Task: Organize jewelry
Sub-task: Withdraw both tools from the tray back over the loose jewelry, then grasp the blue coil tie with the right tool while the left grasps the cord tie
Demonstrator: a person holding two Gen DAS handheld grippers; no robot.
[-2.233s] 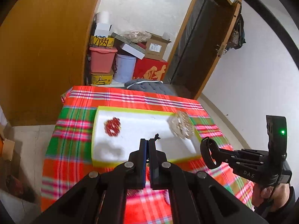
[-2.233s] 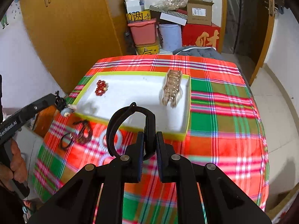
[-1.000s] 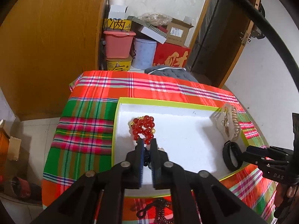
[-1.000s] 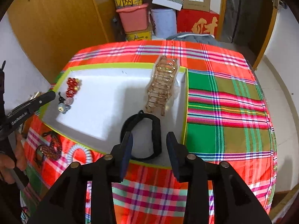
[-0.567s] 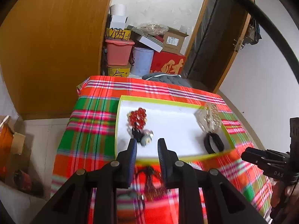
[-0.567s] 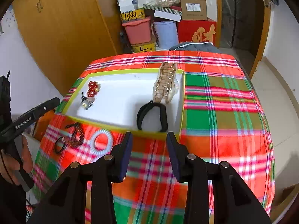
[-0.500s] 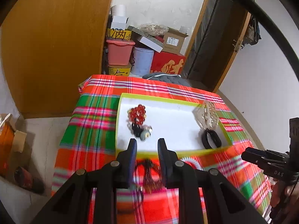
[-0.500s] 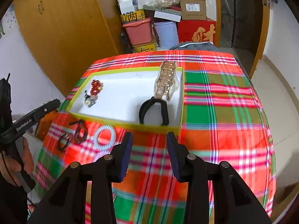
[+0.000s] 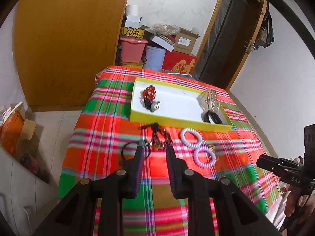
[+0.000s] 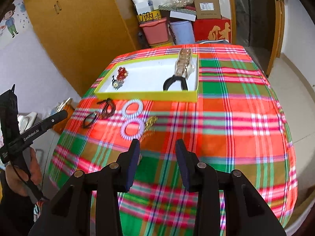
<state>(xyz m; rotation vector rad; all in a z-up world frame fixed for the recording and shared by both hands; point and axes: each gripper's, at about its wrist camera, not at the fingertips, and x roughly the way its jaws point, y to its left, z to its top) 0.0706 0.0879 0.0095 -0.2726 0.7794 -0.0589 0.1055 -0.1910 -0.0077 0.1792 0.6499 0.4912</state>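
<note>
Sorting is partway done, as I judge it: the yellow-rimmed tray (image 10: pixel 146 95) at the far side of the tabletop (image 10: pixel 236 122) already holds a red bead bracelet (image 10: pixel 122 72) and a small charm (image 10: pixel 116 84) in its left part, and a gold chain piece (image 10: pixel 184 63) with a black band (image 10: pixel 175 82) at its right end. What is left lies loose on the plaid cloth just near of the tray: a dark beaded string (image 9: pixel 158 135), a thin black loop (image 9: pixel 135 150), two white coil rings (image 10: pixel 132 108) (image 10: pixel 131 129) and a small gold item (image 10: pixel 150 121) beside them.

I read this as the gap between placements, with both tools empty and a new pick to choose.

My left tongs (image 9: pixel 154 153) stand parted to a moderate width, gripping nothing. Their left tip sits over the black loop in the left wrist view; whether it touches I cannot tell. The dark beaded string lies just beyond the gap.

My right tongs (image 10: pixel 157 145) are spread wide and hold nothing, hanging above bare cloth with the nearer coil ring just beyond the left tip.

For the next move I would take the black loop or beaded string with the left and a coil ring with the right. Thin pieces lying flat call for a low approach, one tip slipped to each side, before carrying them to the tray's empty middle.
</note>
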